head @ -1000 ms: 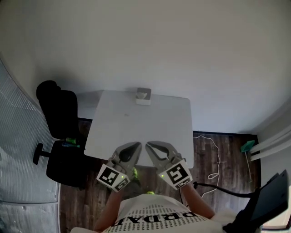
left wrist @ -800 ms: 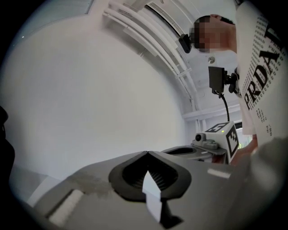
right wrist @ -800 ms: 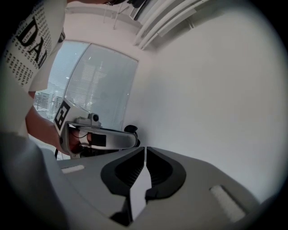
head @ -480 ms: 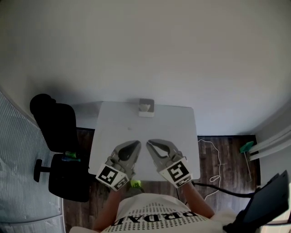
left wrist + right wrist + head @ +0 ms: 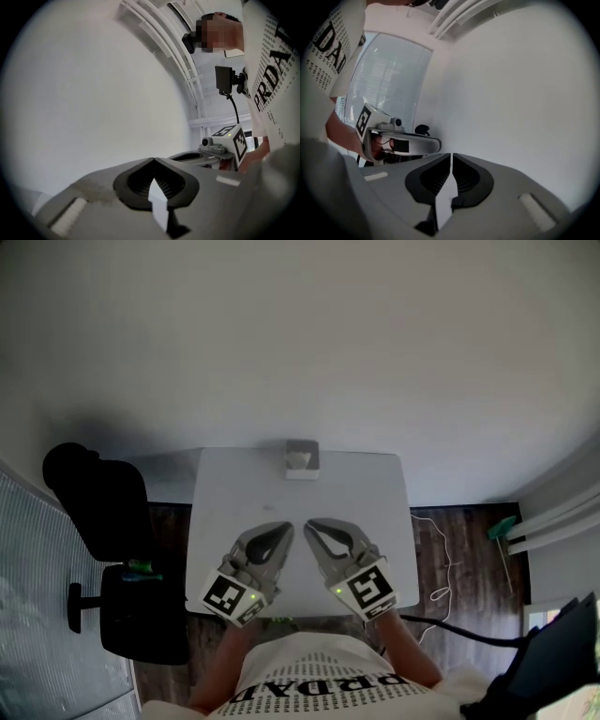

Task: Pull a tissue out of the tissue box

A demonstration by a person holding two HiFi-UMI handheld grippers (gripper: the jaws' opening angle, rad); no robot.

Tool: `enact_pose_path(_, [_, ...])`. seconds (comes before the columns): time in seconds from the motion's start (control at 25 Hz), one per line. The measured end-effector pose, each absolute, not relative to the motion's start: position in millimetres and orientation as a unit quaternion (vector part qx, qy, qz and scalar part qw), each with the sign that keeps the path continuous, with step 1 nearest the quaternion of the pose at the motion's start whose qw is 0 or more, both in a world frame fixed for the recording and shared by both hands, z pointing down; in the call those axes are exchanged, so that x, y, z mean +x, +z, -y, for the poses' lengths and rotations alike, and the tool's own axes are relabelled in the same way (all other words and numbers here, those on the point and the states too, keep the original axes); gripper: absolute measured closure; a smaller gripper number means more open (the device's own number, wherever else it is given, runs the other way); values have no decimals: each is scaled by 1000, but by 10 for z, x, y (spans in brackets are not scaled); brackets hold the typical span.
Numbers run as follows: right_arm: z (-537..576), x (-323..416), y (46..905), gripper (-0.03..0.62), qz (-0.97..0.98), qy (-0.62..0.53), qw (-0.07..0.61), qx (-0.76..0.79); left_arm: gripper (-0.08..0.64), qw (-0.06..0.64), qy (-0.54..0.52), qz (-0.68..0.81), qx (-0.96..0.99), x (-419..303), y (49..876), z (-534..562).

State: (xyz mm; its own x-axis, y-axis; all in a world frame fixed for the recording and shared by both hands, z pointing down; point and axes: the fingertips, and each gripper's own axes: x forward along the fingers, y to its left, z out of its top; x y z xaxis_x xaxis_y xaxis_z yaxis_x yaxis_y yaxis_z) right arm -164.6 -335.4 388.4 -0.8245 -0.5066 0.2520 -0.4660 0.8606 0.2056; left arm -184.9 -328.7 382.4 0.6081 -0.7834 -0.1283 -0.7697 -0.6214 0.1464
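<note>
Well ahead of both grippers, at the table's [image 5: 361, 491] far edge, sits the small, pale, boxy tissue box [image 5: 301, 458]; its tissue is too small to make out. The left gripper [image 5: 279, 532] and right gripper [image 5: 316, 527] are closed on nothing, their smooth grey shells lined with dark ribbed pads [image 5: 171, 182]. A light box could slide or lift with the pull if nothing steadies it, and thin tissue may tear.

We see a black office chair [image 5: 101, 519] just off the left edge of the white surface [image 5: 361, 493], standing on dark wooden floor [image 5: 473, 592]. Off the right edge, a thin white cord [image 5: 448, 563] lies looped on the floor.
</note>
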Motion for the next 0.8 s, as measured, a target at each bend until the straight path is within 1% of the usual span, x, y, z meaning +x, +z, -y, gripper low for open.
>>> enact_pose_path(0.16, [3432, -1623, 3934, 583, 949, -66, 160, 264, 563, 44, -96, 429, 897, -1827, 3853, 3351])
enact_pose_path(0.56, [3640, -1583, 3873, 581, 957, -69, 147, 241, 563, 40, -91, 445, 890, -1706, 3775, 3538])
enact_pose_path(0.8, [3780, -1557, 3922, 580, 963, -56, 142, 222, 563, 54, -84, 462, 881, -1678, 3848, 3704])
